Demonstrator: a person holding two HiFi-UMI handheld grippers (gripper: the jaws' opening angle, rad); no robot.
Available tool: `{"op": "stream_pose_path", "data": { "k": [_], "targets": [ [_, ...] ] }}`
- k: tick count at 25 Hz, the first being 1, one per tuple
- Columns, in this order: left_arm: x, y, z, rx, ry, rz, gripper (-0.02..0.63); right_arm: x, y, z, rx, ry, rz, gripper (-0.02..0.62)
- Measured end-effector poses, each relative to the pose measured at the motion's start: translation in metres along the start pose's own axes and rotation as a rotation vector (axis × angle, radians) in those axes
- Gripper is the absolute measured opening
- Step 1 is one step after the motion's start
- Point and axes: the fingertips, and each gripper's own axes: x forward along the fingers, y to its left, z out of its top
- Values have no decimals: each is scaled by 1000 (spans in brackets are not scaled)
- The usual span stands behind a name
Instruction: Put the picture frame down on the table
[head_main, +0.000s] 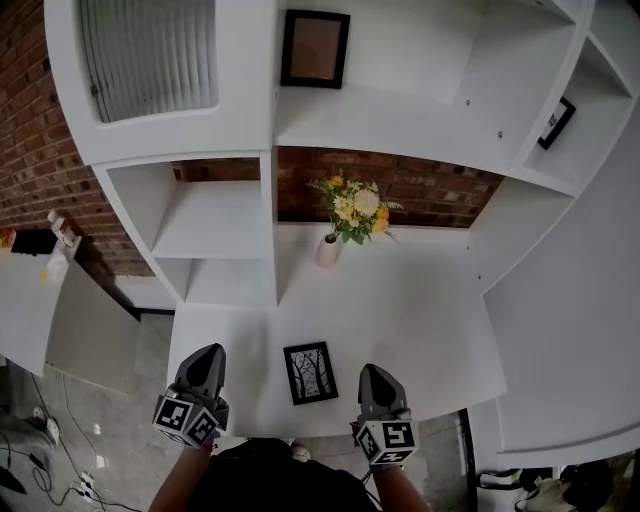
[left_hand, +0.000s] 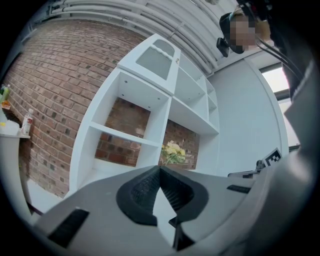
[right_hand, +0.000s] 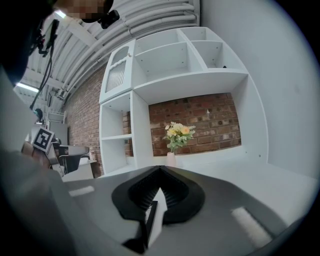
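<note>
Black picture frame (head_main: 310, 372) is lying flat on the white table (head_main: 430, 320), close to the front edge and about midway along it, face up. Left gripper (head_main: 207, 352) is hovering at the front-left corner and right gripper (head_main: 376, 370) just right of the frame at the front edge. Both are sitting apart from the frame, touching nothing. The left gripper view is showing jaws meeting at the tip with nothing between them; the right gripper view is showing the same, pressed together and empty. Vase (head_main: 328, 250) with yellow flowers (head_main: 355, 208) is standing at the table's back edge, well apart from the frame. A second frame (head_main: 315, 48) is sitting on the upper shelf and a small one (head_main: 556, 122) on the right shelf.

Judging by this, the put-down step is looking finished, with the frame resting on the table and released. Next move is likely calling for nothing more than keeping both grippers clear of the frame.
</note>
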Motion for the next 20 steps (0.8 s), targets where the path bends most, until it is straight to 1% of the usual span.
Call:
{"op": "stream_pose_path", "data": {
  "k": [8,13,20],
  "targets": [
    [-1,5,-3,-9,6,-3,-9,0,5,-3,-1,8,-7,2],
    [0,6,-2,-4,-5,-15,-9,3,6,-5,2,6,-12,3],
    [2,8,3,-16,-17,-10,-9,6,8,-3,3,-5,-20,3]
  ]
}}
